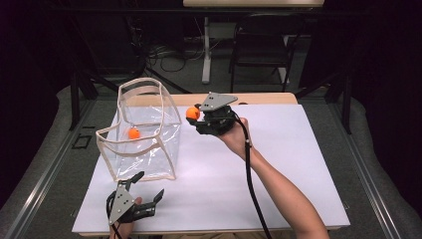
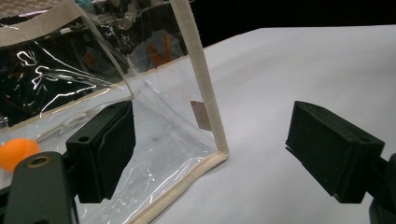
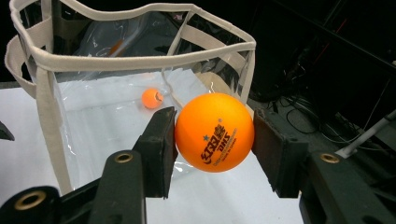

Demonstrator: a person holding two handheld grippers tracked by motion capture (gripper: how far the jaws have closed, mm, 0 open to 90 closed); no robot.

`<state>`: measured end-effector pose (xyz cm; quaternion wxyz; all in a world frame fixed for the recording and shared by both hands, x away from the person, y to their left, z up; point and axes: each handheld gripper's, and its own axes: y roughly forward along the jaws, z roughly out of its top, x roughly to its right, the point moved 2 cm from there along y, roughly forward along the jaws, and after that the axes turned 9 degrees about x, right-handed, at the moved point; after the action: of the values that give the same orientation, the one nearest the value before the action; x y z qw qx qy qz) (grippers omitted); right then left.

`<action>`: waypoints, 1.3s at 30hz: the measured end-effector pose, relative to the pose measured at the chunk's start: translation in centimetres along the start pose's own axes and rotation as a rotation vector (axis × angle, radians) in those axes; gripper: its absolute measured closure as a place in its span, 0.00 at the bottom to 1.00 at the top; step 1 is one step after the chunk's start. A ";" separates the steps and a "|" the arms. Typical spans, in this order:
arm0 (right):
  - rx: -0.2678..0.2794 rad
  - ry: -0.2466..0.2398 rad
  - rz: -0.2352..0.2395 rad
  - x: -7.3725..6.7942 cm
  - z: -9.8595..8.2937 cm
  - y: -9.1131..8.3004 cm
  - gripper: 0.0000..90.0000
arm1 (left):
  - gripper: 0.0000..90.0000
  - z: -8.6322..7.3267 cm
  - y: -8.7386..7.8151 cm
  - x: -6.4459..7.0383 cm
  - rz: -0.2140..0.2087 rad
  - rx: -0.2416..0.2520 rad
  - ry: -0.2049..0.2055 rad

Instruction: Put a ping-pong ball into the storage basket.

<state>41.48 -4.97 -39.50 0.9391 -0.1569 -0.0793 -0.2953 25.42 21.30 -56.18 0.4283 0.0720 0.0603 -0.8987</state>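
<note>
White bench under dim light, dark clutter beyond its far edge. Held between the right gripper fingers: an orange ball, raised near the far edge, just beside the clear bag. Inside the bag toward the left edge, a second ball. Left gripper at the near-left corner, fingers wide, empty. Best carried up over the cloth rim, centred above the opening, then released. Plenty of bare surface rightward; rim soft, likely to snag.
</note>
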 end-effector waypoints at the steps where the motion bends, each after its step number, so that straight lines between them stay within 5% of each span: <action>1: 0.001 -0.003 0.002 0.0 0.1 0.1 0.56 | 0.17 0.0 0.0 0.0 0.001 -0.001 0.000; 39: -0.006 -0.033 0.046 -0.8 2.2 1.9 0.56 | 0.17 0.0 -0.1 -0.1 0.002 0.000 -0.001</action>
<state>41.80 -2.34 -38.06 0.9438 -0.1663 -0.0904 -0.2710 25.41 21.39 -56.16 0.4295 0.0717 0.0599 -0.8982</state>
